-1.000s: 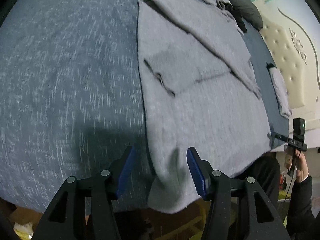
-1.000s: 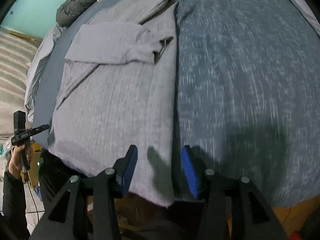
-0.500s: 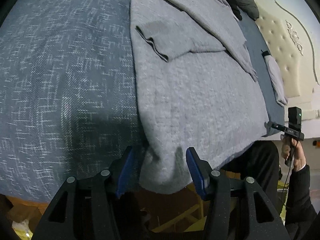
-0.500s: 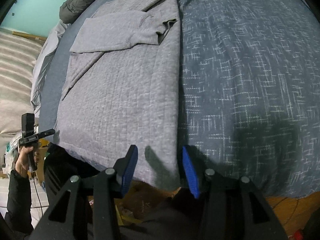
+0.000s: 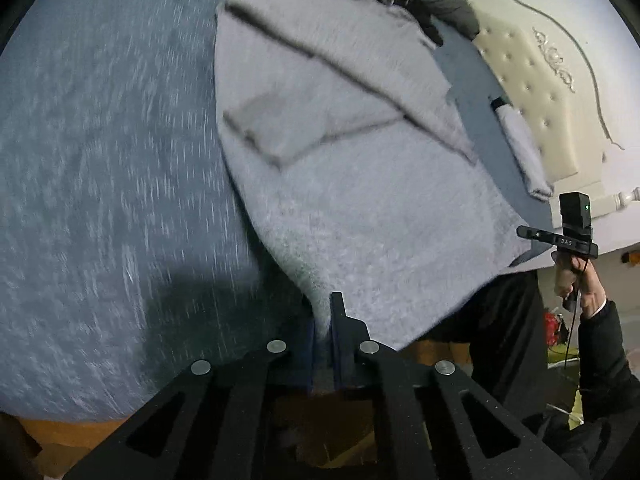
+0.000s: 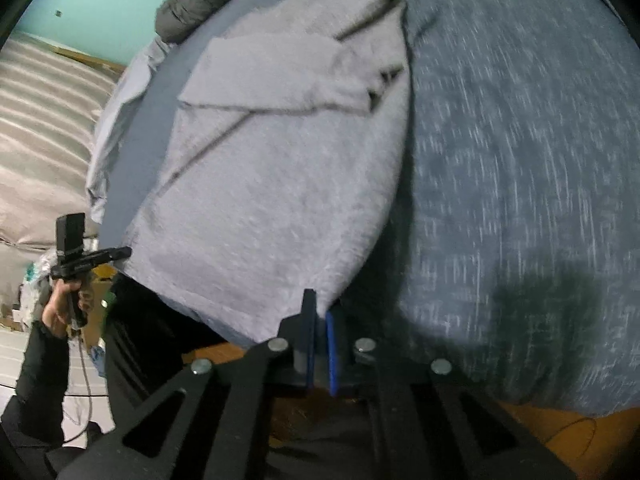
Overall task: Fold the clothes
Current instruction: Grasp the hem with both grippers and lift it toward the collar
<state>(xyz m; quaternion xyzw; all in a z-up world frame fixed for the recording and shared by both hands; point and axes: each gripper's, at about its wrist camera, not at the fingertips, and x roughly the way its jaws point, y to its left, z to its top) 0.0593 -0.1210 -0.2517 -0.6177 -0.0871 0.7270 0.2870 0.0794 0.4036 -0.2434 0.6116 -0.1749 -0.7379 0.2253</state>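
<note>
Both grippers: left gripper (image 5: 323, 322) and right gripper (image 6: 319, 326) clamped on hem corners of the grey sweater (image 5: 360, 184).
Sweater axis: lengthwise away from the grippers along the bed (image 5: 100, 160), collar far.

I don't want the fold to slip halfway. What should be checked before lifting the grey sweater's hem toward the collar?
1. Left gripper shut on the grey knit sweater hem corner: ok.
2. Right gripper shut on the other hem corner: ok.
3. Sleeves folded across the body: ok.
4. Sweater body flat on the blue speckled bedspread: ok.
5. Depth of fabric in the jaws: cannot tell.
</note>
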